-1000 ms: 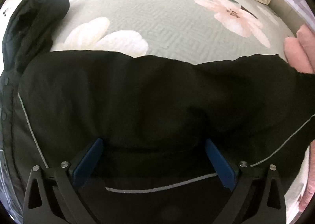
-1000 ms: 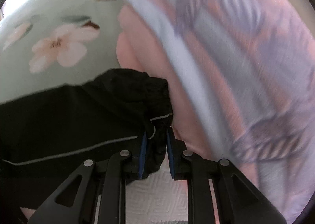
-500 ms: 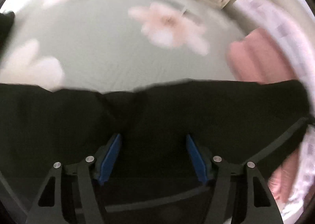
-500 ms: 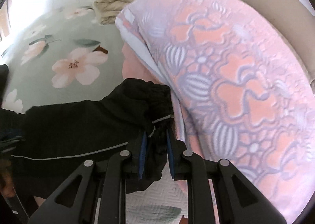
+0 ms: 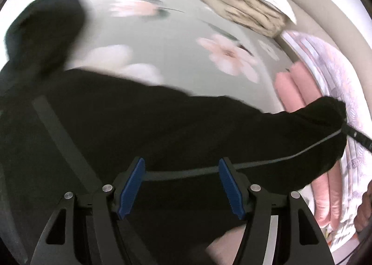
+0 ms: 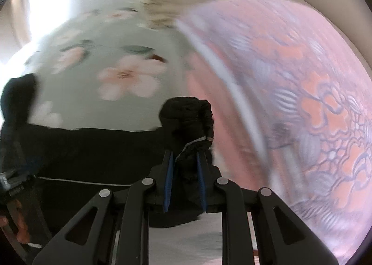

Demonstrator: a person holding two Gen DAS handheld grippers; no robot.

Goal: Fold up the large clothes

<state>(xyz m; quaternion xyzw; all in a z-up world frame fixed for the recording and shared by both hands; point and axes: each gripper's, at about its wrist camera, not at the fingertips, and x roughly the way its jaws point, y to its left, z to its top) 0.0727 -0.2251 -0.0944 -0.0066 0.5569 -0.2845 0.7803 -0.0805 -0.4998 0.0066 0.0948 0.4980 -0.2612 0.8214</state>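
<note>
A black jacket (image 5: 162, 125) with thin grey piping lies spread across a bed (image 5: 176, 60) covered in a pale green bedspread printed with large pink and white flowers. In the left wrist view the left gripper (image 5: 181, 186) hangs over the jacket's body with its blue-padded fingers (image 5: 131, 187) spread wide apart, gripping nothing; black cloth fills the space between and beneath them, and a grey piping line runs across just behind the fingertips. A dark hood-like part of the jacket bulges at the upper left of that view, blurred. One sleeve stretches to the right, where its cuff meets the right gripper's black arm near a folded pink blanket (image 5: 300, 88). In the right wrist view the right gripper (image 6: 184, 180) has its fingers (image 6: 167, 181) clamped on the bunched sleeve cuff (image 6: 188, 123), which rises in a crumpled lump above the fingertips. Just beside the cuff on the right sits a large pink and lilac patterned quilt (image 6: 302, 92), blurred by motion. A stack of folded beige cloth (image 5: 251, 11) lies at the far end of the bed, well apart from the jacket. At the left edge of the right wrist view, the other gripper and part of a hand appear, blurred.
</note>
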